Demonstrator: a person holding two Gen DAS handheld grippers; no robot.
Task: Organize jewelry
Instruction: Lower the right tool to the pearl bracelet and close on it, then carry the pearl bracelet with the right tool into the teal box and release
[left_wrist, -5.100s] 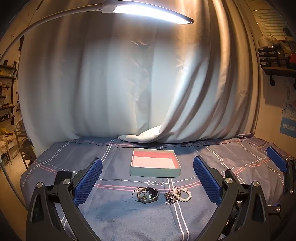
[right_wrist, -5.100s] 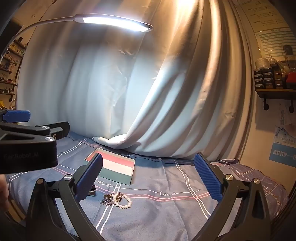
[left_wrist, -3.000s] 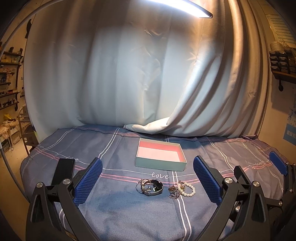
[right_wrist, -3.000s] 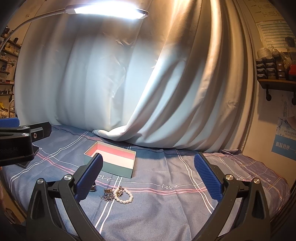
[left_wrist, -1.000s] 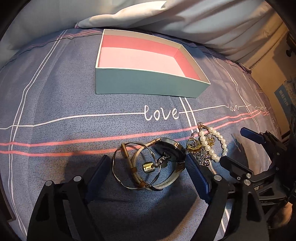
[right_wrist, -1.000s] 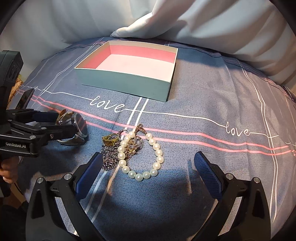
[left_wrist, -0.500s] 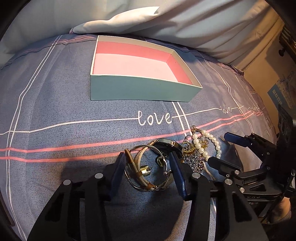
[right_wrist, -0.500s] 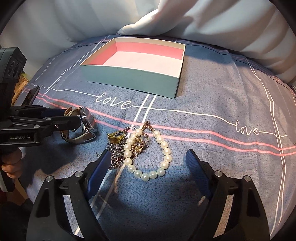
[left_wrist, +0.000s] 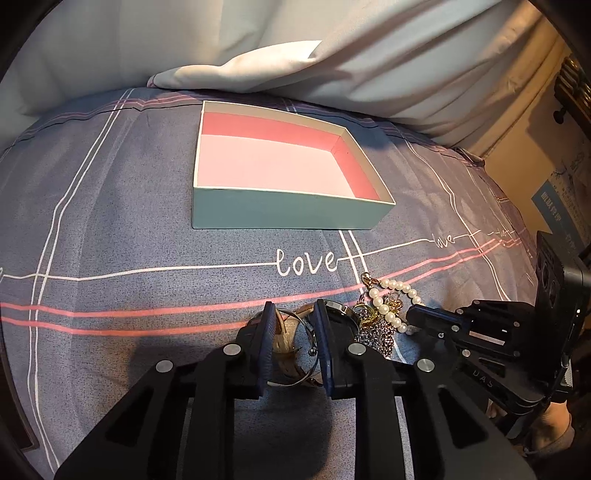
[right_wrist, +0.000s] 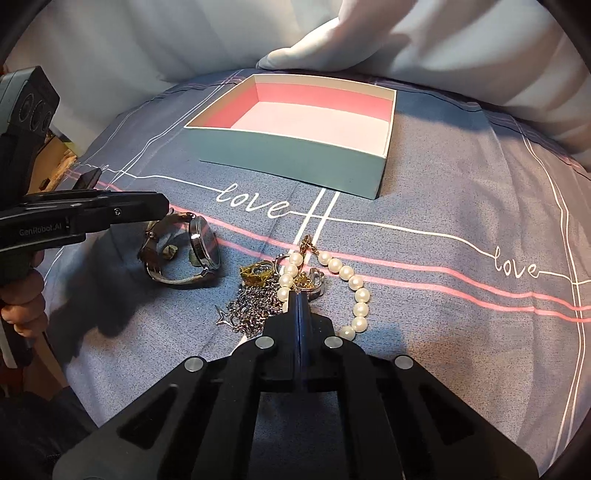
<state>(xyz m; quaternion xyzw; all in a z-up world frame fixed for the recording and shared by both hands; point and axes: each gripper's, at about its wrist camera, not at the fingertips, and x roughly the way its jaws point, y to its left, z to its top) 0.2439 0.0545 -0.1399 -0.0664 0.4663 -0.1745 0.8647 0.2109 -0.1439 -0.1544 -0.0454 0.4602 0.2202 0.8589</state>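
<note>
The left tongs (left_wrist: 293, 347) were clamped narrowly on the watch (right_wrist: 201, 245) and a bangle (left_wrist: 295, 354); the right tongs (right_wrist: 300, 301) were pressed together on the pearl bracelet (right_wrist: 347, 275), amid tangled chains (right_wrist: 255, 306) and rings; the empty box (left_wrist: 284, 212) lay beyond on the bedsheet (left_wrist: 110, 221), a curtain (left_wrist: 295, 48) behind it.

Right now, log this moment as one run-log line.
left gripper: closed around watch | right gripper: shut on pearl bracelet | box: empty | jewelry on bedspread
</note>
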